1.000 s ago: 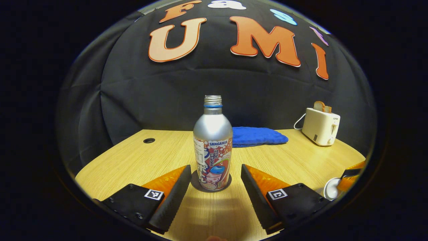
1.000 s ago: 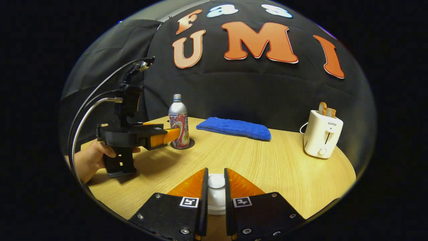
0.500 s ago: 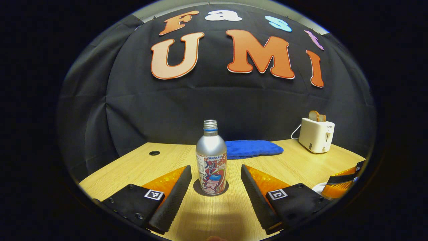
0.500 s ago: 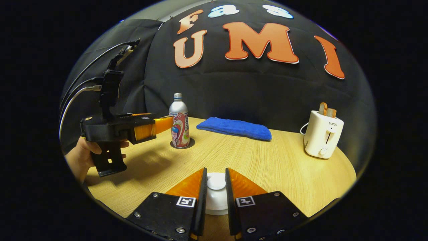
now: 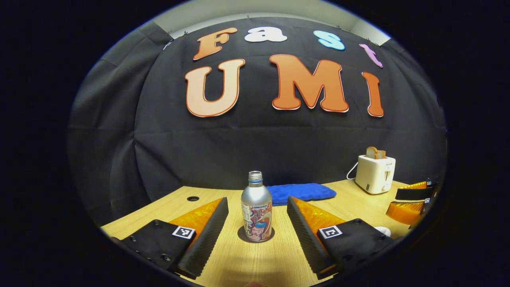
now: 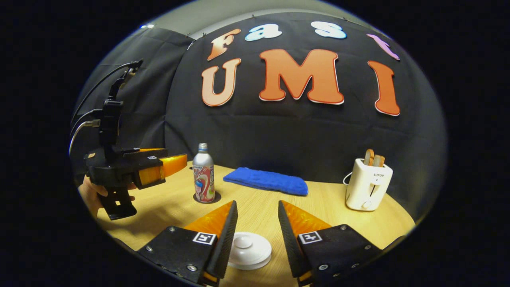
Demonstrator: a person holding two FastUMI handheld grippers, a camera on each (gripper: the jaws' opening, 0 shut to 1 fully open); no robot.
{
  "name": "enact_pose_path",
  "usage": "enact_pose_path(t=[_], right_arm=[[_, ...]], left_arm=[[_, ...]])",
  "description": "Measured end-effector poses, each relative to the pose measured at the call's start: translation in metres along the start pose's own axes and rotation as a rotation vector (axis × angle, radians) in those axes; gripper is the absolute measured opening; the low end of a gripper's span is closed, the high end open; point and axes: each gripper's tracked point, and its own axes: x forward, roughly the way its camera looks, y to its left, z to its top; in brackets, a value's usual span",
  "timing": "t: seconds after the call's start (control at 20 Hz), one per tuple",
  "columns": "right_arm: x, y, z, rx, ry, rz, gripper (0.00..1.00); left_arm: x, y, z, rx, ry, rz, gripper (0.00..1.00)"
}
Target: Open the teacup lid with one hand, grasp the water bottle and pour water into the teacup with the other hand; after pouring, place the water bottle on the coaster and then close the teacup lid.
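A silver water bottle [image 5: 256, 211] with a printed label and no cap stands upright on a dark round coaster [image 5: 243, 236]. My left gripper [image 5: 257, 200] is open, drawn back from the bottle, its fingers apart from it on both sides. The white teacup lid [image 6: 249, 251] with its round knob lies low between my right gripper's fingers, untouched; the cup under it is hidden. My right gripper [image 6: 257, 204] is open above the lid. In the right gripper view, the bottle [image 6: 203, 173] stands on its coaster [image 6: 215, 197] at the left, with the left gripper [image 6: 159, 167] held by a hand [image 6: 89, 195].
A blue cloth [image 6: 266, 180] lies at the back of the wooden table [image 6: 338, 215]. A white toaster [image 6: 367, 184] with bread slices stands at the back right. A cable hole [image 5: 193, 198] sits at the table's far left. The right gripper [image 5: 412, 199] shows at the right edge.
My right gripper let go of the lid knob, opened and pulled back upward. My left gripper stayed open and drew back from the bottle, which stays on the coaster.
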Motion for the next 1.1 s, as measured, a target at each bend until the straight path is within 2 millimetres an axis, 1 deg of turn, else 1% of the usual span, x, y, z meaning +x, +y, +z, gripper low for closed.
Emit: enact_pose_path(t=[0.05,0.1,0.15,0.25,0.3,0.35,0.45,0.5,0.6,0.75,0.9,1.0,1.1], right_arm=[[-0.002,-0.003,0.007,-0.004,-0.020,-0.012,0.63],[-0.003,-0.006,0.014,-0.006,-0.041,-0.025,0.70],[-0.005,-0.008,0.020,-0.009,-0.061,-0.033,0.74],[-0.008,-0.011,0.033,-0.032,-0.095,-0.052,0.77],[-0.012,-0.013,0.040,-0.041,-0.114,-0.059,0.78],[-0.014,-0.013,0.045,-0.047,-0.133,-0.067,0.80],[-0.017,-0.015,0.053,-0.051,-0.161,-0.077,0.82],[-0.018,-0.016,0.054,-0.051,-0.166,-0.081,0.82],[-0.019,-0.019,0.055,-0.049,-0.166,-0.091,0.83],[-0.021,-0.022,0.055,-0.052,-0.165,-0.101,0.83],[-0.022,-0.023,0.060,-0.050,-0.175,-0.107,0.83],[-0.022,-0.027,0.062,-0.043,-0.180,-0.116,0.83],[-0.023,-0.028,0.064,-0.035,-0.180,-0.123,0.83]], left_arm=[[-0.002,0.001,0.003,-0.001,-0.009,0.003,0.97],[-0.005,-0.001,0.006,-0.006,-0.018,0.001,0.97],[-0.008,0.000,0.009,-0.012,-0.024,0.003,0.97],[-0.015,0.001,0.011,-0.016,-0.033,0.003,0.97],[-0.017,0.001,0.013,-0.021,-0.040,0.003,1.00],[-0.019,0.003,0.015,-0.025,-0.049,0.008,1.00],[-0.024,0.012,0.018,-0.028,-0.064,0.025,0.97],[-0.024,0.014,0.018,-0.029,-0.068,0.034,1.00],[-0.026,0.020,0.014,-0.029,-0.072,0.040,1.00],[-0.030,0.020,0.015,-0.028,-0.072,0.036,1.00],[-0.031,0.013,0.015,-0.049,-0.071,0.025,1.00],[-0.033,0.007,0.017,-0.050,-0.082,0.018,0.94],[-0.035,0.002,0.019,-0.042,-0.093,0.013,0.94]])
